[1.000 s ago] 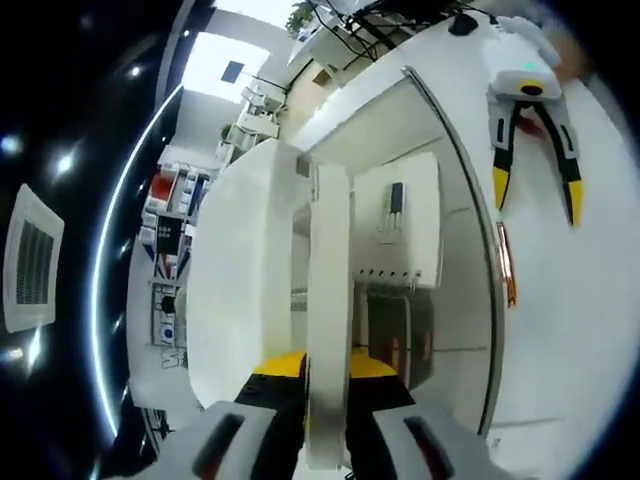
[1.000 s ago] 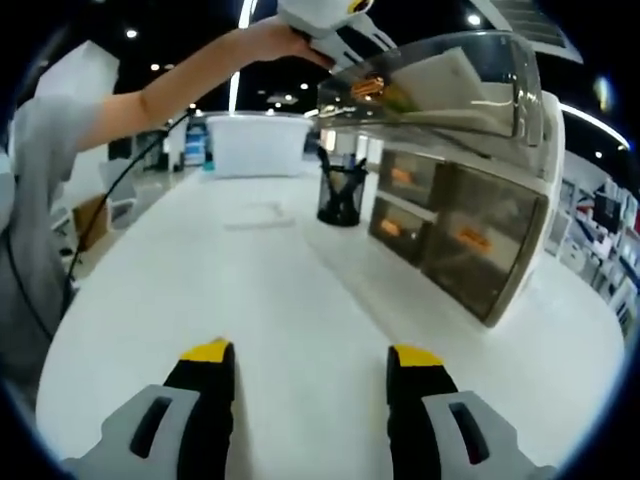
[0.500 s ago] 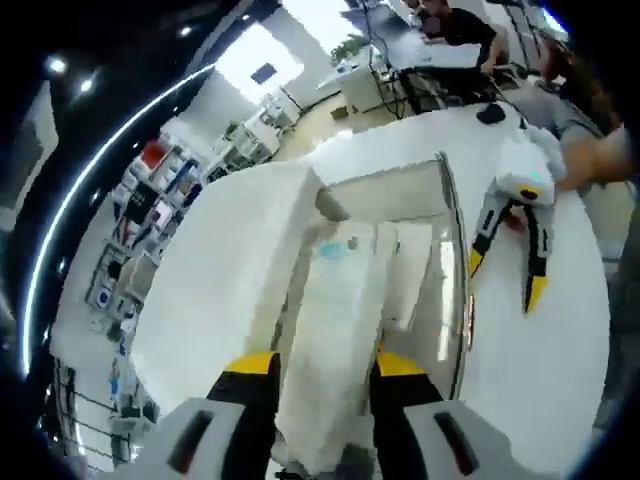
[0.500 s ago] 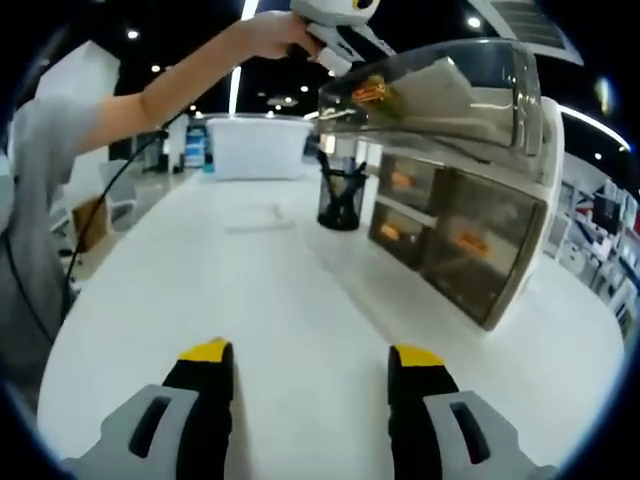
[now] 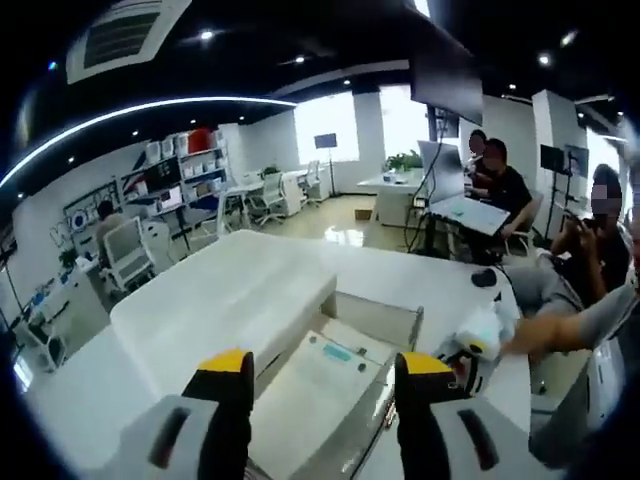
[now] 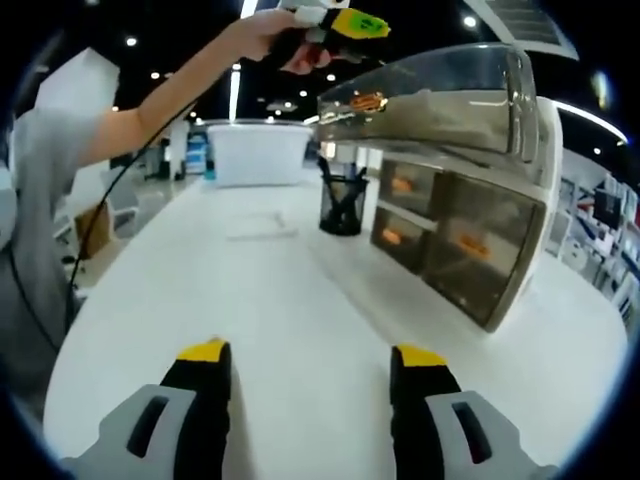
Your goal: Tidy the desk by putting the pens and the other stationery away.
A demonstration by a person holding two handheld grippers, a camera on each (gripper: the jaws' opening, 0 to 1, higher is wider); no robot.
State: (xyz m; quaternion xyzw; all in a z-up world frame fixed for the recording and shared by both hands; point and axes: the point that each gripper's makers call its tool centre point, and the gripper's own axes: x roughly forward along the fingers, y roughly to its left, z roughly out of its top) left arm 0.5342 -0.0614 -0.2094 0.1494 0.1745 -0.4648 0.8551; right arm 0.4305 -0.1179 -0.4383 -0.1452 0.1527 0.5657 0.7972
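**Stationery on the desk: a white pack is seen in the top tray, both grippers are empty**

Stationery is being put away in a drawer box that stands on the right side of the white desk in the right gripper view. A clear top tray is pulled out at the top of it. Brown drawers are seen below it, and they are shut.

In the left gripper view, the left gripper is held above that tray. Its jaws are wide apart and nothing is held between them. A white flat pack is seen lying in the tray, just below the jaws. The same gripper is seen high up in the right gripper view, held in a hand.

The right gripper is held low over the near part of the desk. Its jaws are wide apart too, and nothing is held.

A black pen cup with pens in it stands far off, just beside the drawer box. A thin flat thing is seen on the desk to the left of the cup; what it is cannot be told.

The drop into the tray looks done. Next, the thin thing or the pens must likely be reached for. The jaws must be closed gently on it, and the tray must be pushed shut last.
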